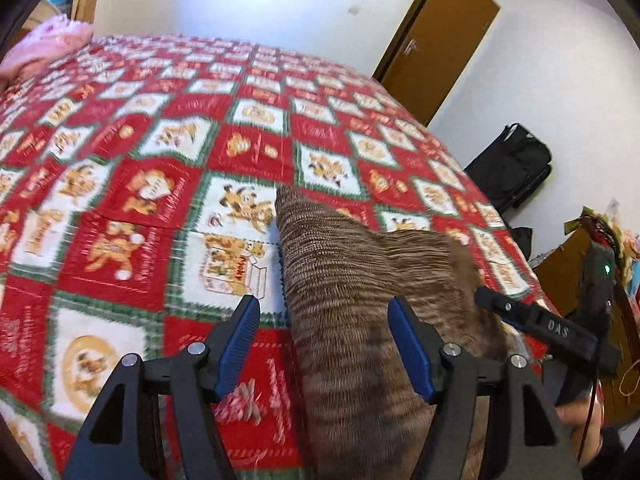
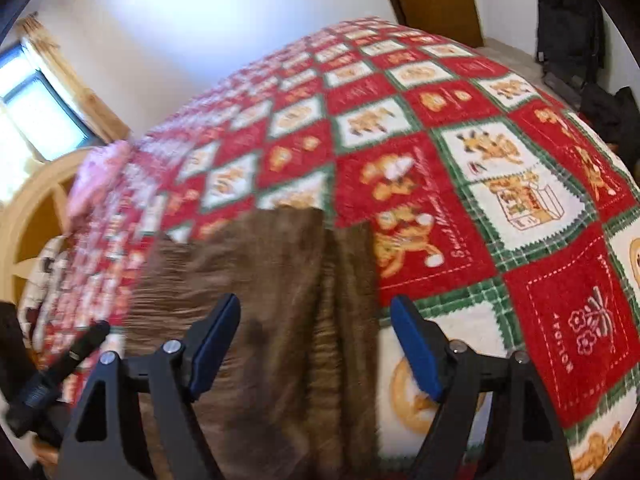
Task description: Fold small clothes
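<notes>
Left wrist view: we list one brown ribbed knit garment (image 1: 340, 280) on the patchwork bedspread (image 1: 120, 200), soft, limp, best pinched at a hem corner; both left gripper (image 1: 324, 316) and right gripper (image 2: 316, 316) spread, empty.

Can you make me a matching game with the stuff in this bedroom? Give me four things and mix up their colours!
Things:
1. knitted garment
2. pillow
3. bag
4. gripper pads

Colours:
a. black
b. blue
c. brown
d. pink

Pairs: 1-c, 2-d, 3-a, 4-b
</notes>
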`<state>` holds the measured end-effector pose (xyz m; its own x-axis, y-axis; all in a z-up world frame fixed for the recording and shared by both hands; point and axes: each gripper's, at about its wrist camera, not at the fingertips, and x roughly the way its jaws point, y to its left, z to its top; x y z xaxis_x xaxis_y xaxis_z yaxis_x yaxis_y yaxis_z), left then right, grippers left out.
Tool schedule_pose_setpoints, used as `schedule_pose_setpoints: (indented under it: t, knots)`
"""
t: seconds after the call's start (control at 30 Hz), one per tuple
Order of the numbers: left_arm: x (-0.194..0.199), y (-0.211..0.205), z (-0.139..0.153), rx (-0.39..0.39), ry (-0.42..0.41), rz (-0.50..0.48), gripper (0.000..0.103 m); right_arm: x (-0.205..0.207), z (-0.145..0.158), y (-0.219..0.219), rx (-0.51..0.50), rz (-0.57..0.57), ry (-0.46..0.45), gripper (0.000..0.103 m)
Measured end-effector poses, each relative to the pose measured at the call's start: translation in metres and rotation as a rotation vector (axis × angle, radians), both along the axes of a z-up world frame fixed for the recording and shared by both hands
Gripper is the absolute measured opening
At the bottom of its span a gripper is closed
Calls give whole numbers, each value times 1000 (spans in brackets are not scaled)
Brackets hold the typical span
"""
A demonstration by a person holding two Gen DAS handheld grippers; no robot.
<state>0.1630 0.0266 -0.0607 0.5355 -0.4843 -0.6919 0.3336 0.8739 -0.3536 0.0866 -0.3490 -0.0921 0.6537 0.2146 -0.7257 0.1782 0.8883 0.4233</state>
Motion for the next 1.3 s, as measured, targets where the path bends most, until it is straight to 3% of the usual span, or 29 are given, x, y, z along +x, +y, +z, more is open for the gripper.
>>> schedule_pose_setpoints:
  t: [0.13, 0.27, 0.43, 0.53, 0.6, 0.77, 1.0, 1.3]
  knots:
    - [11, -14, -27, 10, 77, -5, 67, 2, -8, 1, 10, 24, -18, 86]
    - [5, -23, -29, 48, 8, -1, 67, 8, -10, 4, -5, 89, -28, 86]
    - [8, -26, -29, 55, -6, 2, 61, 19, -13, 9, -55, 126, -36, 83]
    - [7, -32, -28, 85, -24, -4, 55, 20, -12, 12, -76, 130, -43, 64]
    - [6, -37, -28, 110, -35, -5, 54, 20, -13, 13, -36, 150, -55, 43]
    - [4, -43, -26, 152, -56, -1, 51, 16, -14, 17, -41, 139, -81, 34]
    - [2, -47, -26, 190, -77, 3, 51, 19, -19, 8, 43, 148, -94, 42]
    - [-1, -51, -25, 210, -99, -3, 44, 21, -18, 14, 7, 159, -93, 44]
